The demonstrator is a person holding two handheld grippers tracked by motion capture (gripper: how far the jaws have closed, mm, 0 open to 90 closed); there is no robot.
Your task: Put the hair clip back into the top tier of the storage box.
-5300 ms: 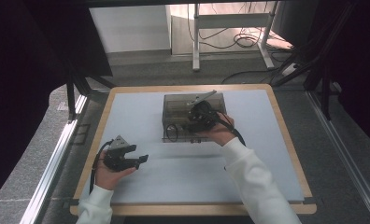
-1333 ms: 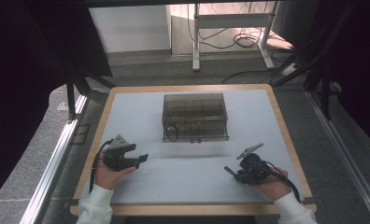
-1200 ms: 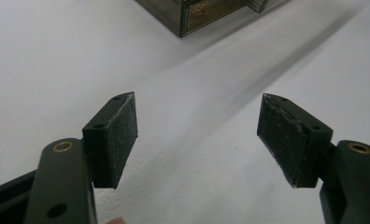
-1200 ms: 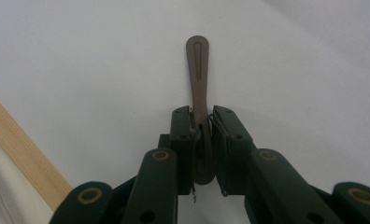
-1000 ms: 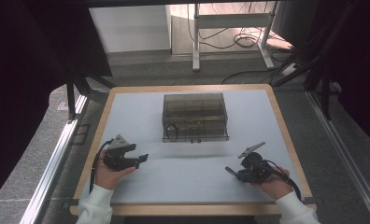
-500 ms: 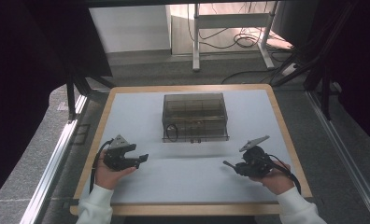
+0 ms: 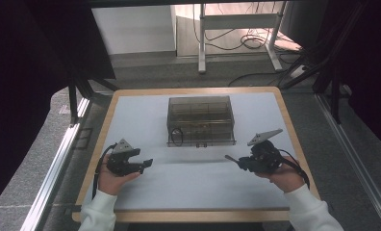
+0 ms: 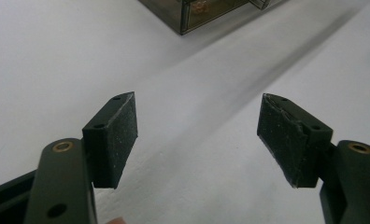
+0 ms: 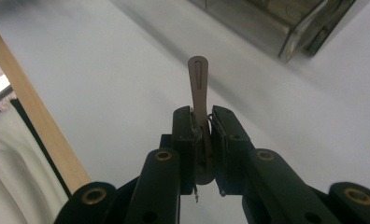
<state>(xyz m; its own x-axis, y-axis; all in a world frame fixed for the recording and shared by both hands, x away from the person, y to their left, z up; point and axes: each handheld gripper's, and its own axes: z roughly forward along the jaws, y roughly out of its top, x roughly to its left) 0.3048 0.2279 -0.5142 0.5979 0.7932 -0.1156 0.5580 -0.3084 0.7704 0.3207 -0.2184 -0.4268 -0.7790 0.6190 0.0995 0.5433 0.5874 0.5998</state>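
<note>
Right gripper view: my right tool is clamped on a thin tan clip, off the worktop, clear box at 1 o'clock. Left tool gapes, holding nothing. Risk: edge-on pinch, clip could pivot or slip.

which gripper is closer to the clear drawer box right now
Left, though it's close. The left gripper is off the box's front left corner; the right gripper is off its front right.

White long sleeves cover both forearms. Each hand holds a black gripper: the left gripper and right gripper each carry 2 black jaws with brass-ringed screw holes, a grey 3-cornered plate and a black cable.
</note>
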